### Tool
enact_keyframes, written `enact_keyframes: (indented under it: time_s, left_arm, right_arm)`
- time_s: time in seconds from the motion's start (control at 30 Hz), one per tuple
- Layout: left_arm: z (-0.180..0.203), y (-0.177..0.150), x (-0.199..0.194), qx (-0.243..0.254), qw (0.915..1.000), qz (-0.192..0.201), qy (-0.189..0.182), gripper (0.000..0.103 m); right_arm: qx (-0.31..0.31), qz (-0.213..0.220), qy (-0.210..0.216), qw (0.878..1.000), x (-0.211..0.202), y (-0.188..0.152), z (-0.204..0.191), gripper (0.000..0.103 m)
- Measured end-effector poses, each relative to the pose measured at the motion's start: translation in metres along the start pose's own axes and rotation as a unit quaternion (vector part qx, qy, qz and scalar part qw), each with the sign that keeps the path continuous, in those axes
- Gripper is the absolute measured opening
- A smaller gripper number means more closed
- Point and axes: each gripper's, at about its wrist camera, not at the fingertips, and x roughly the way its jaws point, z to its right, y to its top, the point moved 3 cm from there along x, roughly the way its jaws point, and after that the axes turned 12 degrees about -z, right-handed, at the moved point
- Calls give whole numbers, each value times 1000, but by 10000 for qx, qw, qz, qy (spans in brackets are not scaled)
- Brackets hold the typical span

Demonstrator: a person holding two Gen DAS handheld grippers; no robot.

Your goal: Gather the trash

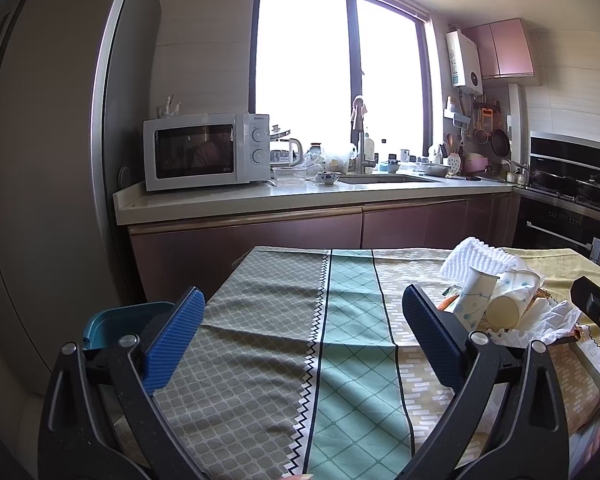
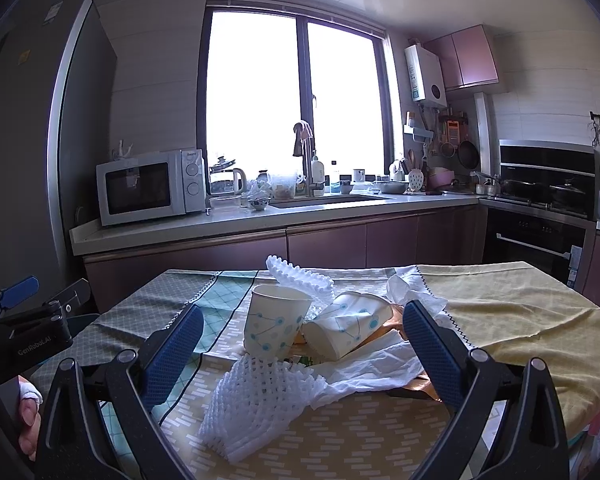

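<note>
Holding both tools above the cloth-covered counter (image 2: pixel 520 300), we keep the left gripper (image 1: pixel 300 336) spread wide over bare patterned fabric, and the right gripper (image 2: pixel 302 344) spread just as wide around the trash pile. That pile sits mid-counter: two white paper cups (image 2: pixel 276 328) with blue dot-and-line prints, one upright and one tipped on its side, a ribbed white foam fruit net (image 2: pixel 256 404) nearest us, crumpled white tissue (image 2: pixel 376 368), and a brown wrapper (image 2: pixel 416 384) underneath.

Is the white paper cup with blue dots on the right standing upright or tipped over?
Tipped over. The white paper cup with blue dots lies sideways, its base facing the camera.
</note>
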Motion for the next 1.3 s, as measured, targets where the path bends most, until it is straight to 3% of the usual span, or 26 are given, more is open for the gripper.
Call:
enact_keyframes:
  time_s: [0.97,1.17,1.3]
  left_arm:
    - [16,-9,15,163,9993,-247,-238,97]
    - [33,-15,26,471,9947,-532,-742,97]
    - [60,-22,32,864,9846,-758,-1319,97]
  right_arm:
    - [75,-321,216,9992,12,-6,12,96]
    - [238,-818,291,9959,30,-17,27,96]
    - [409,-1188,427,9912,43,-26,39,96]
